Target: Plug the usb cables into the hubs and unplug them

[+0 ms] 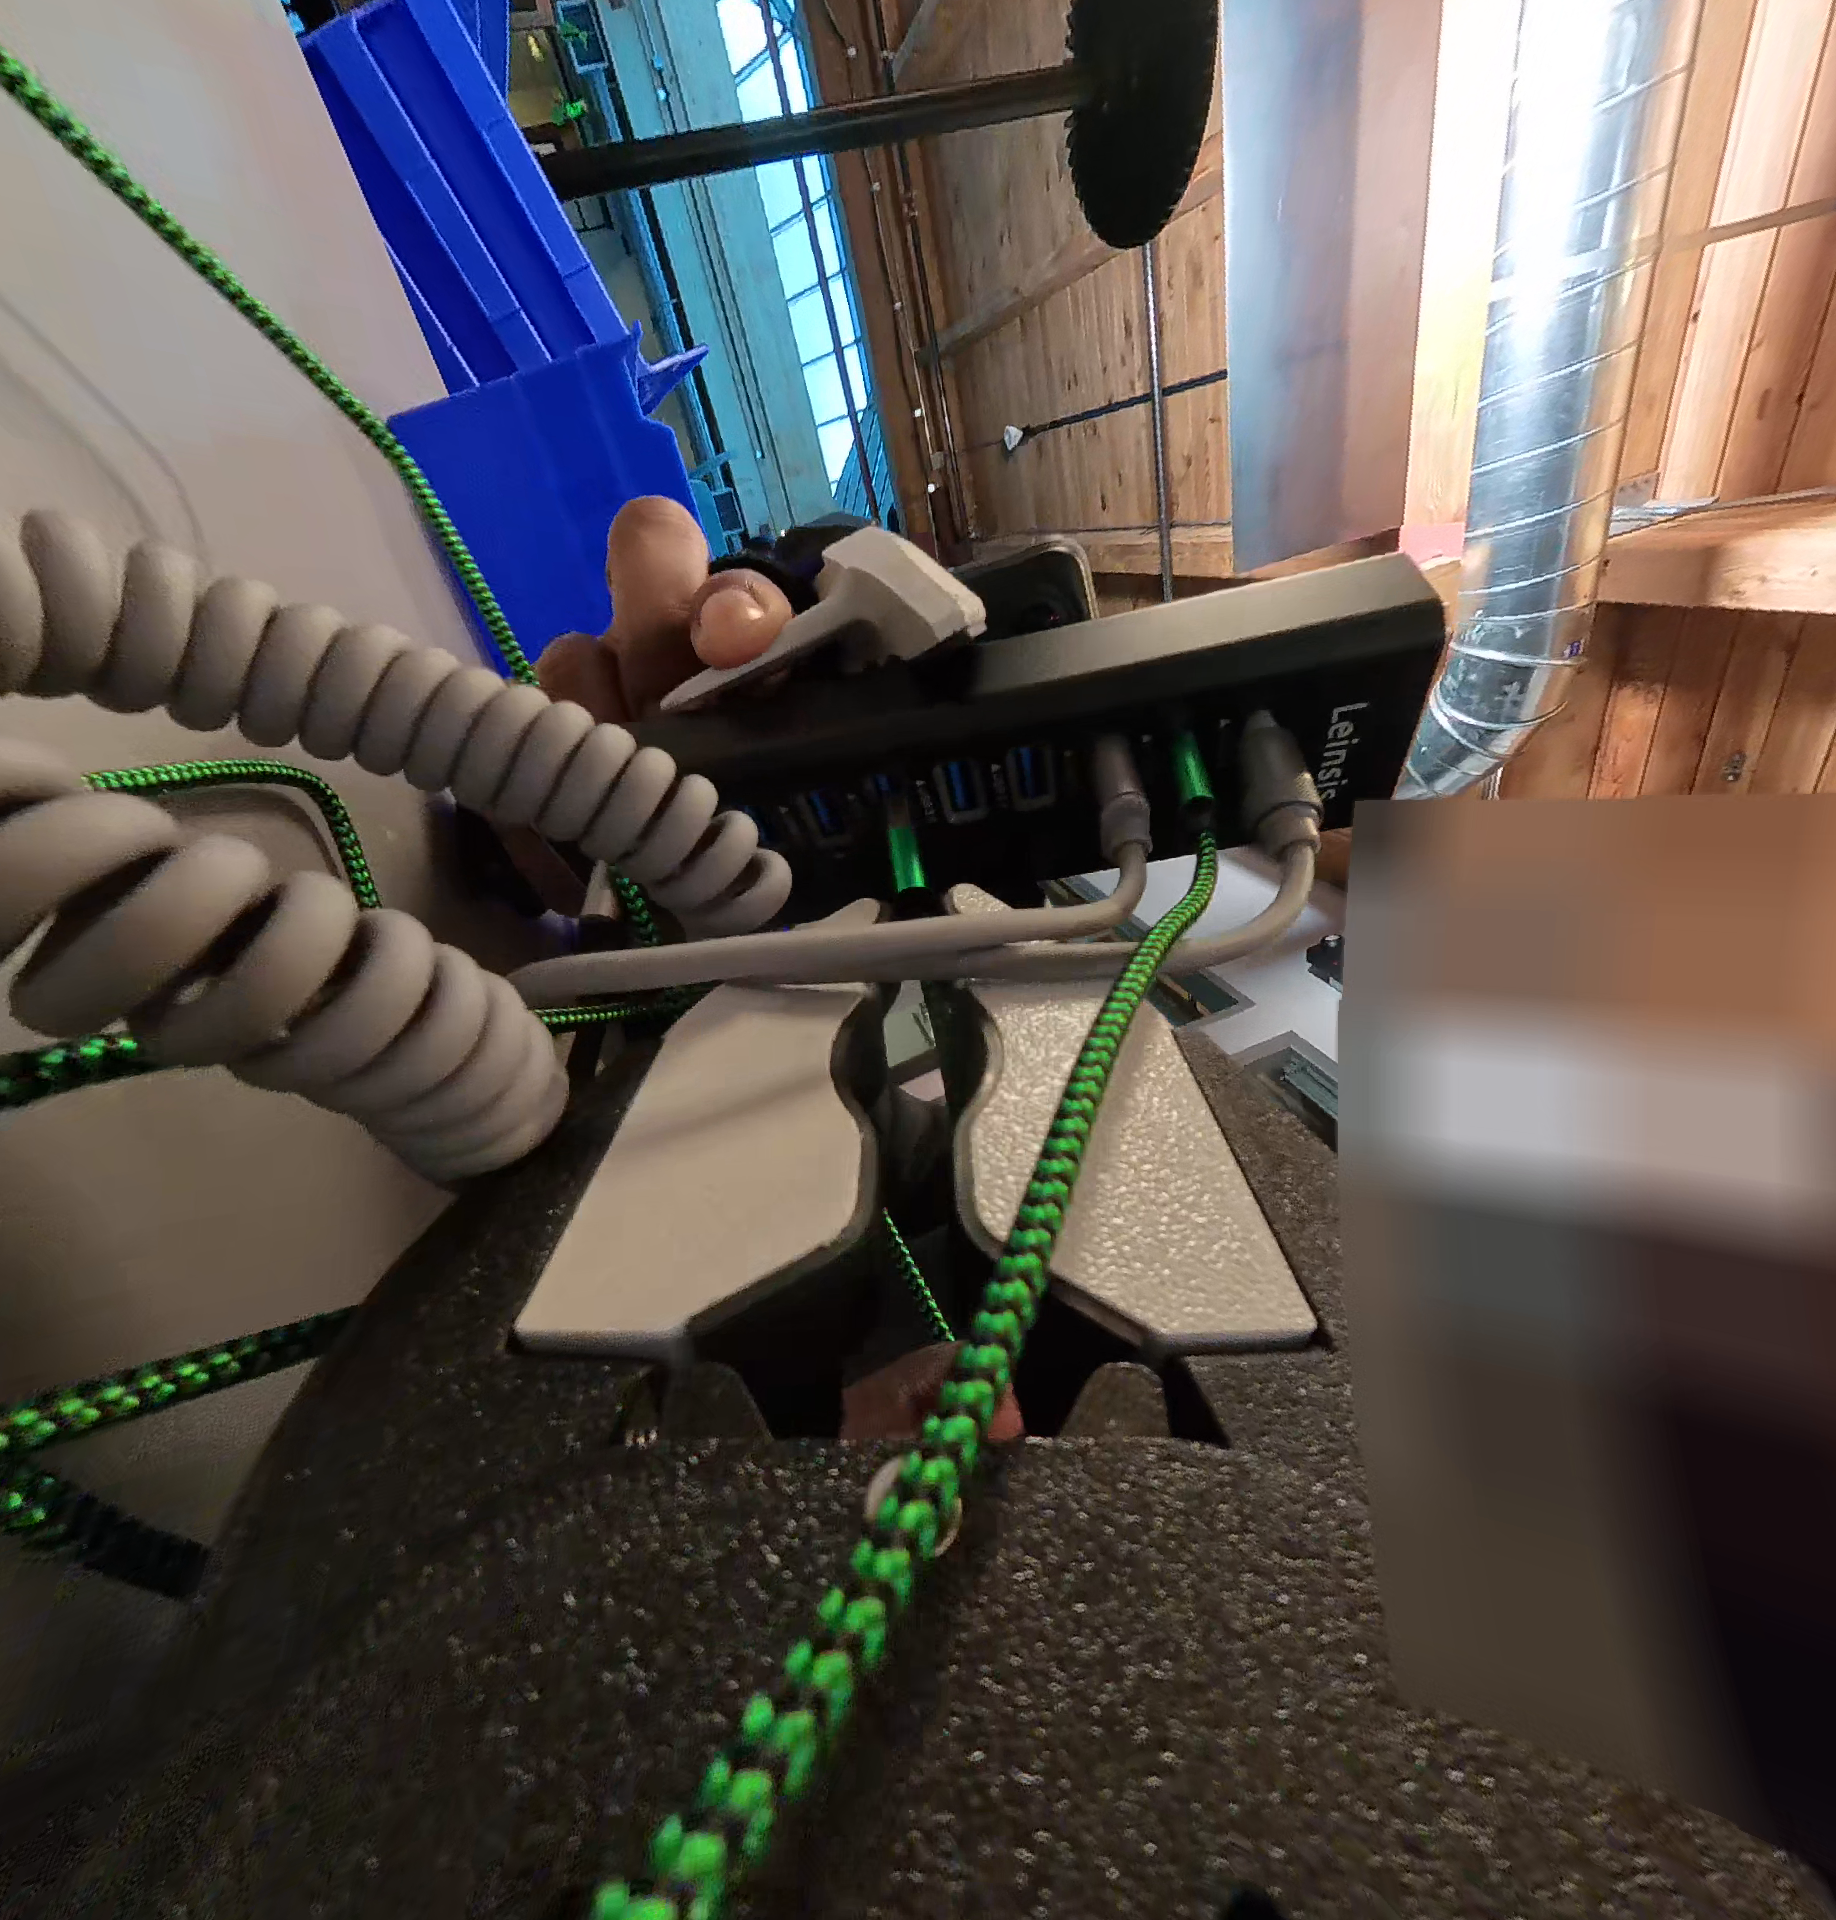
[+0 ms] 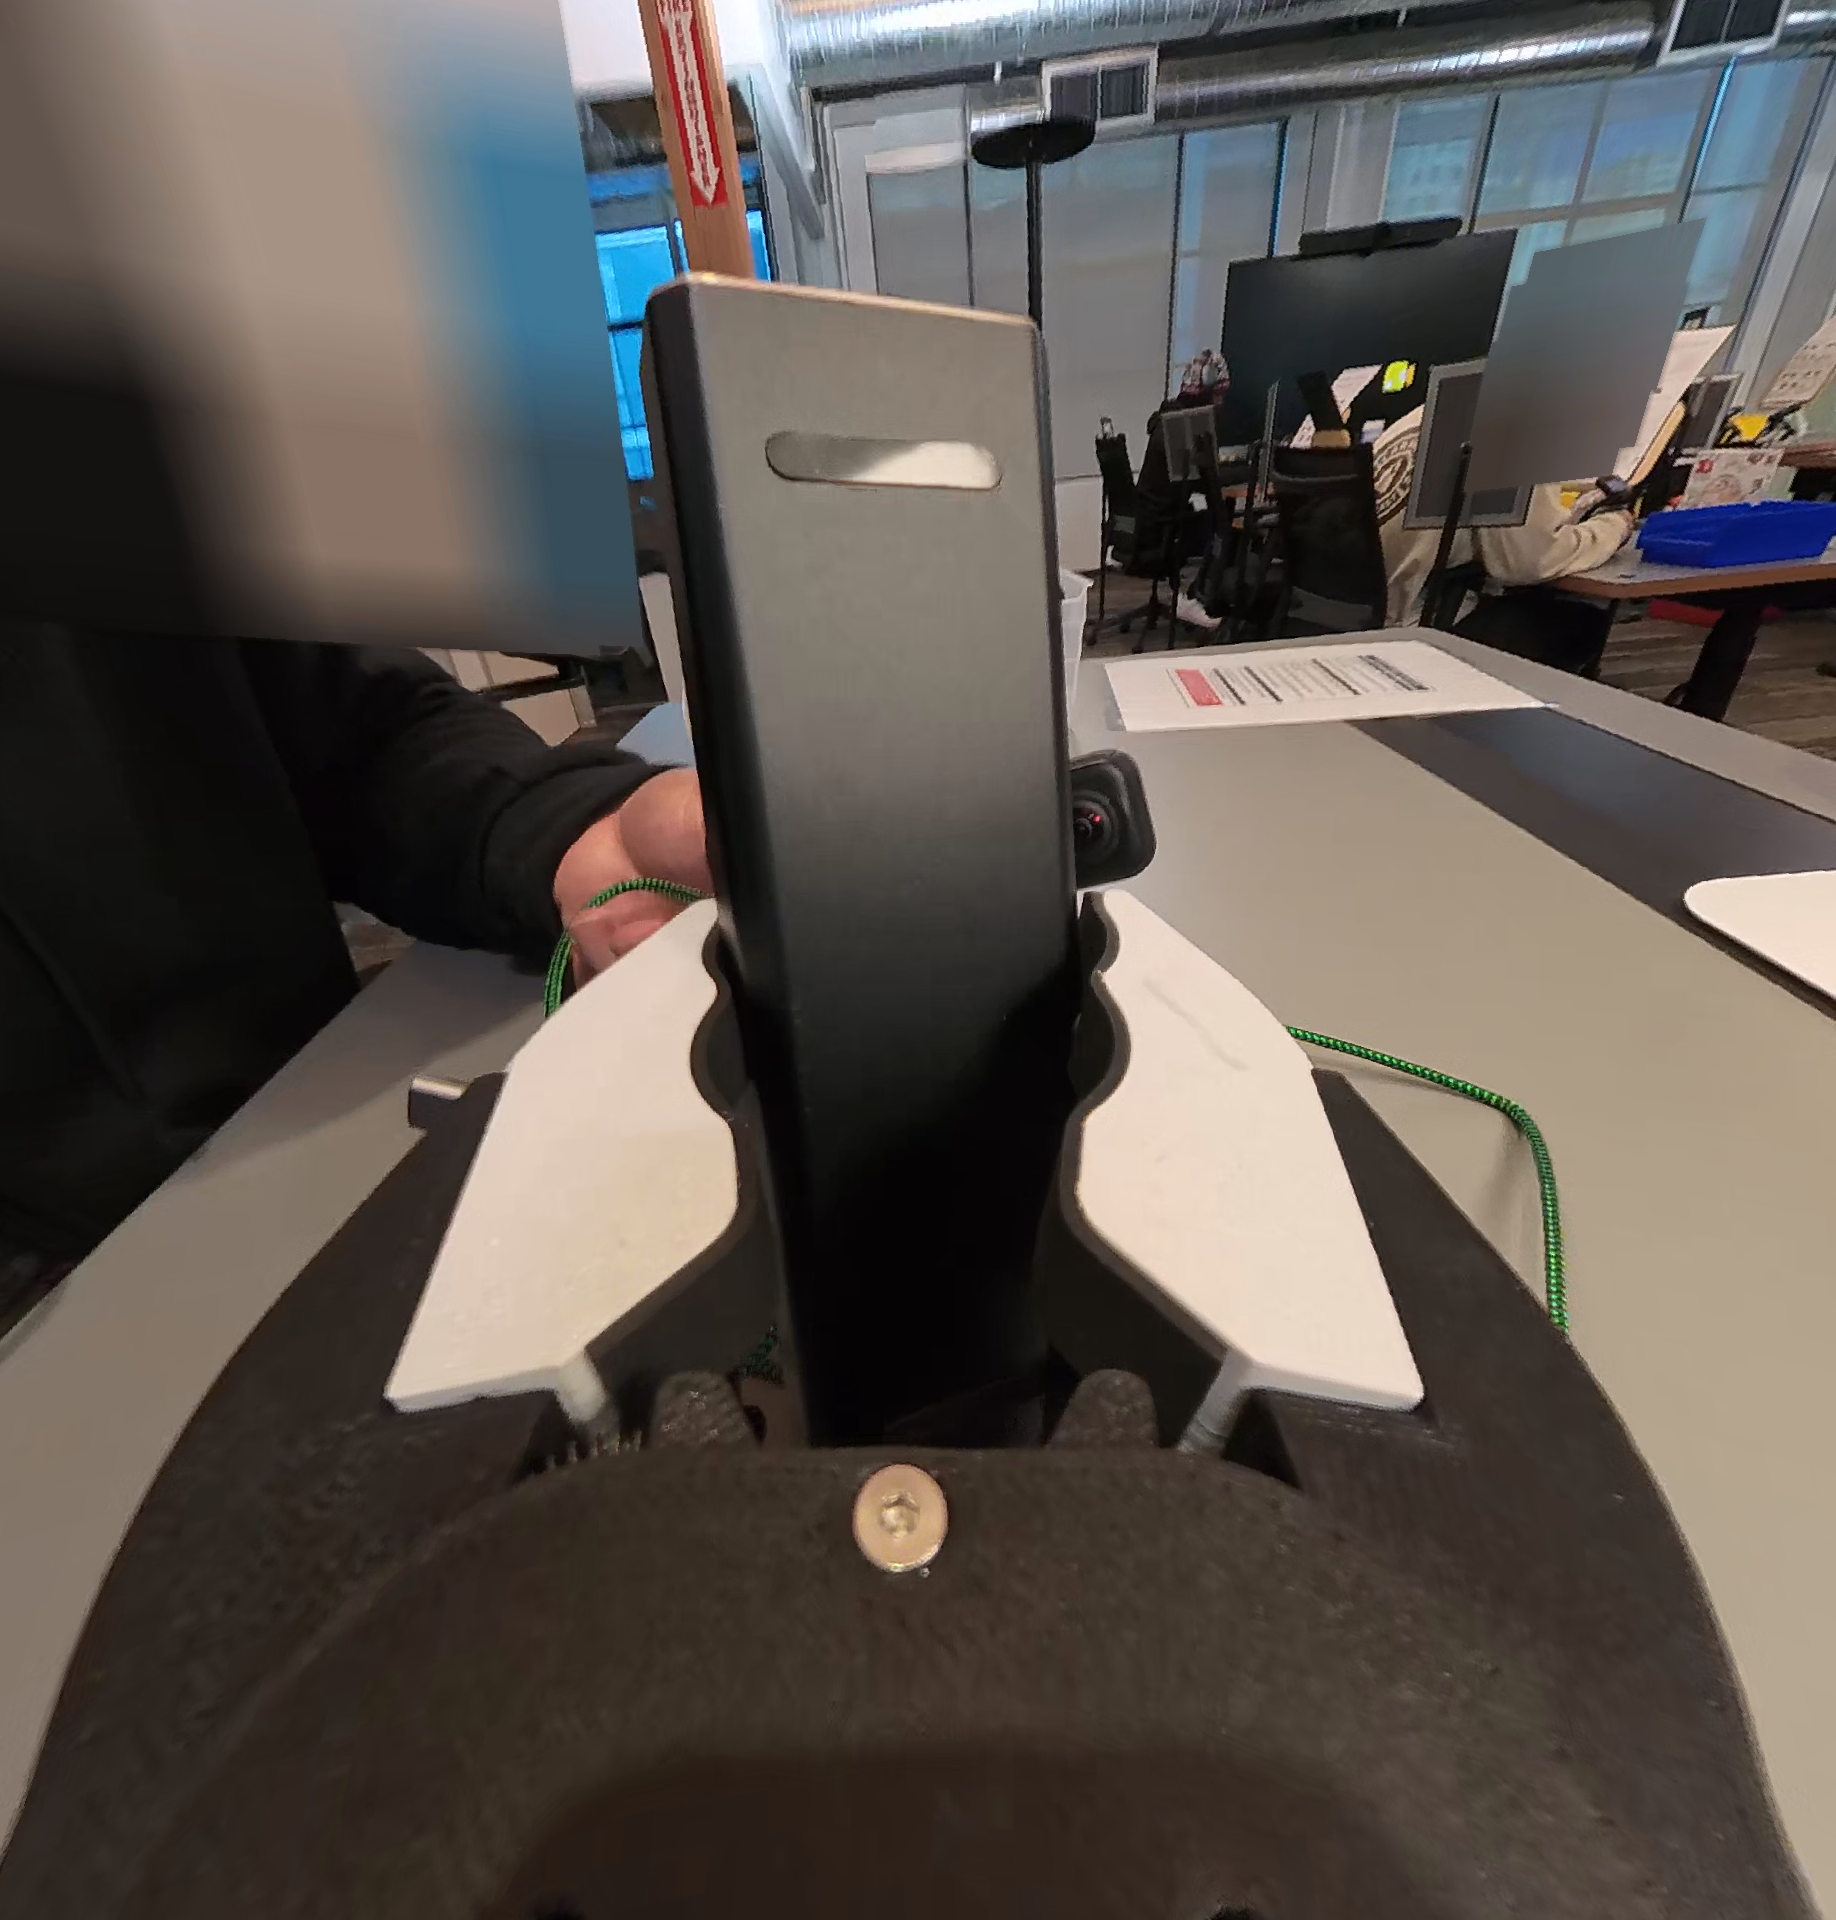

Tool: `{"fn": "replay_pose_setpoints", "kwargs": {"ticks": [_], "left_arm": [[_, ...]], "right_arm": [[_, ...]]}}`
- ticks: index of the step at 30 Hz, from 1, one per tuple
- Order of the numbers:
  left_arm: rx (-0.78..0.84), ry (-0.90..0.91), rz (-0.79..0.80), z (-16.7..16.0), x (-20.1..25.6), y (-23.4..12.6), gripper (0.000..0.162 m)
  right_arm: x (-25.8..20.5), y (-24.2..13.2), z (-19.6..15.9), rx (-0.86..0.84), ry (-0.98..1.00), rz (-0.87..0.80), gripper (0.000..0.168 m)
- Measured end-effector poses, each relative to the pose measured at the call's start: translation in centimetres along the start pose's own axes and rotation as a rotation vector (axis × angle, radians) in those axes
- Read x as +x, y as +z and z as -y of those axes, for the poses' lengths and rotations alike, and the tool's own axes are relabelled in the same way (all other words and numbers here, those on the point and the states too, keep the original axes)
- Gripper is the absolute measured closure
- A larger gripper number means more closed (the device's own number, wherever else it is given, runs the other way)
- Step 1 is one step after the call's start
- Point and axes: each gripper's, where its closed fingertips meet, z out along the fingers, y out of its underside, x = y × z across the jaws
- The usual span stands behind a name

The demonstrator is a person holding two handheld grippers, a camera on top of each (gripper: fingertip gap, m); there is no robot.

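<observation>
Black hub (image 2: pixel 872 831) clamped upright in right claw (image 2: pixel 898 1039), off grey worktop (image 2: pixel 1413 935). Left claw (image 1: pixel 919 935) pinches green plug (image 1: pixel 903 857) at port, seating or pulling unclear. Three plugs seated: two grey (image 1: pixel 1122 800), one green (image 1: pixel 1191 769); several blue ports (image 1: pixel 961 784) empty. Coiled grey cable (image 1: pixel 374 883), braided green cable (image 1: pixel 997 1351) drape across left claw, crowd approach.

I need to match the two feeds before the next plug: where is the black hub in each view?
Left wrist view: the hub slants across the upper middle, ports facing the camera, cables plugged in.
Right wrist view: the hub stands upright at centre, clamped in the right tool.
Shared landmark: the green braided cable.
</observation>
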Motion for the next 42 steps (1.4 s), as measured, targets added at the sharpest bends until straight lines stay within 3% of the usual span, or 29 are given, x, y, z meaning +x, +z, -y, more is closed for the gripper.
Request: {"fn": "replay_pose_setpoints", "kwargs": {"ticks": [13, 24, 27, 35, 38, 42], "left_arm": [[0.085, 0.033, 0.015, 0.8, -0.2, -0.1, 0.156], [-0.060, 0.126, 0.169, 0.2, -1.4, -1.0, 0.154], [-0.126, 0.154, 0.186, -0.3, -0.9, -0.9, 0.141], [-0.311, 0.559, 0.265, -0.9, 2.5, -2.7, 0.120], [-0.361, 0.655, 0.191, -1.5, 4.9, -4.0, 0.126], [-0.257, 0.723, 0.151, 0.2, 7.0, -6.0, 0.127]], "right_arm": [[0.4, 1.4, -0.3, -0.017, -0.029, -0.062, 0.107], [0.5, 1.5, -2.2, -0.163, 0.050, -0.049, 0.107], [0.7, 1.4, -2.0, -0.162, 0.065, -0.082, 0.108], [1.8, -0.4, 0.5, -0.123, 0.058, -0.221, 0.108], [2.1, -0.8, 1.6, -0.116, 0.054, -0.272, 0.108], [2.0, -1.5, 3.7, -0.122, 0.018, -0.348, 0.108]]}}
